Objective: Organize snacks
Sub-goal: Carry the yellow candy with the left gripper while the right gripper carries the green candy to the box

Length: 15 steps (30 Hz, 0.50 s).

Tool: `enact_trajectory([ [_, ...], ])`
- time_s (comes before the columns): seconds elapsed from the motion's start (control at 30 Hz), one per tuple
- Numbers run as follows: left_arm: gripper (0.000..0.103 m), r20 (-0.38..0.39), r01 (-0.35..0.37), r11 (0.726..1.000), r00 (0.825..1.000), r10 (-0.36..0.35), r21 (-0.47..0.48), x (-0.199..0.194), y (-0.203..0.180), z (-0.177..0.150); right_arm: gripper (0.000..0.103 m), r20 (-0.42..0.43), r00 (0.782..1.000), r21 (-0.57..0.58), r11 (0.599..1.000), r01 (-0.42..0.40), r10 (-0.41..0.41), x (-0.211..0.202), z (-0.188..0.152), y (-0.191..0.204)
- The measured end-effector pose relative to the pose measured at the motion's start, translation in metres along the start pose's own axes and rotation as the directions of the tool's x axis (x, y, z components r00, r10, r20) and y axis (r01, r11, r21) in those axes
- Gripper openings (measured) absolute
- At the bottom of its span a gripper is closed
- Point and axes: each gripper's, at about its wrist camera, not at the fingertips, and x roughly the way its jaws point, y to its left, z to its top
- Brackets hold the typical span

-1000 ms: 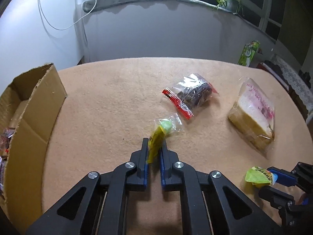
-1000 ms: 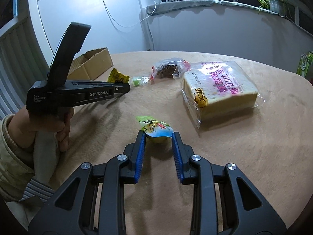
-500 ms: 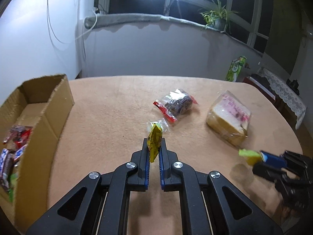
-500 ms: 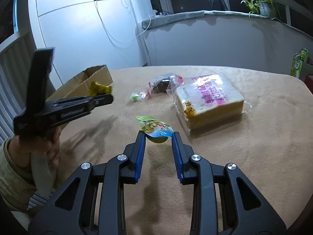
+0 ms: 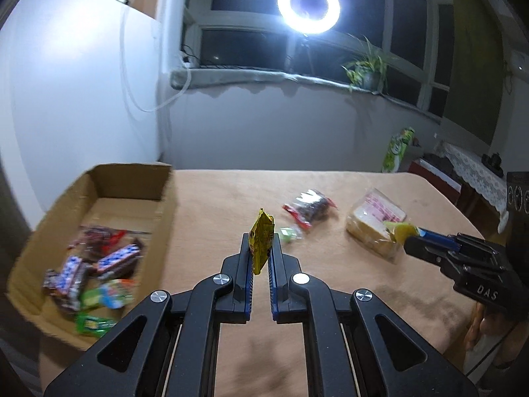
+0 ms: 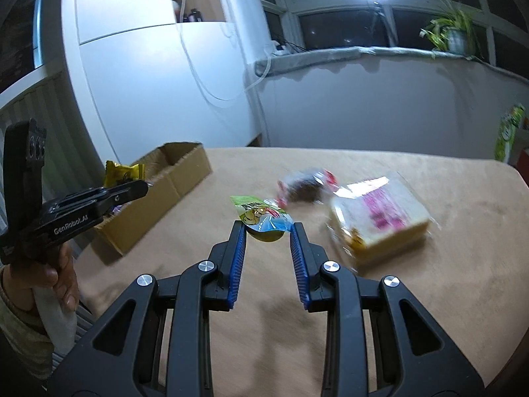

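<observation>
1. Yellow snack packet [image 5: 261,243] stands upright, pinched at its lower edge in the left gripper [image 5: 260,258], whose jaws are almost fully closed on it.
2. Right gripper [image 6: 267,233] stands partly open, its blue pads clamping a green-topped jelly cup [image 6: 263,220] by both sides.
3. Tan cloth covers the table [image 5: 224,205]; a cardboard box [image 5: 132,178] holding wrapped snacks sits at 9 o'clock of the left gripper.
4. Bagged bread [image 5: 375,225] lies at 2 o'clock, a dark clear pouch [image 5: 310,208] at 1 o'clock.
5. Overhead at 12 o'clock, a ring light [image 5: 308,5] glares before dark windows.
</observation>
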Motion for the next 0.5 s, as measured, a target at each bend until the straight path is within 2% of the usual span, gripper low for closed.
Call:
enact_trajectory([
  [0.27,0.006,0.048,-0.081,0.995,0.995,0.084,-0.056,-0.027,0.05,-0.002,0.029,0.004,0.997,-0.081,0.994,-0.077,0.078,0.03,0.026,0.061],
  [0.5,0.006,0.055,-0.148,0.982,0.986,0.155,-0.118,-0.04,0.097,-0.009,0.029,-0.01,0.984,-0.171,0.969,-0.178,0.179,0.064,0.047,0.129],
])
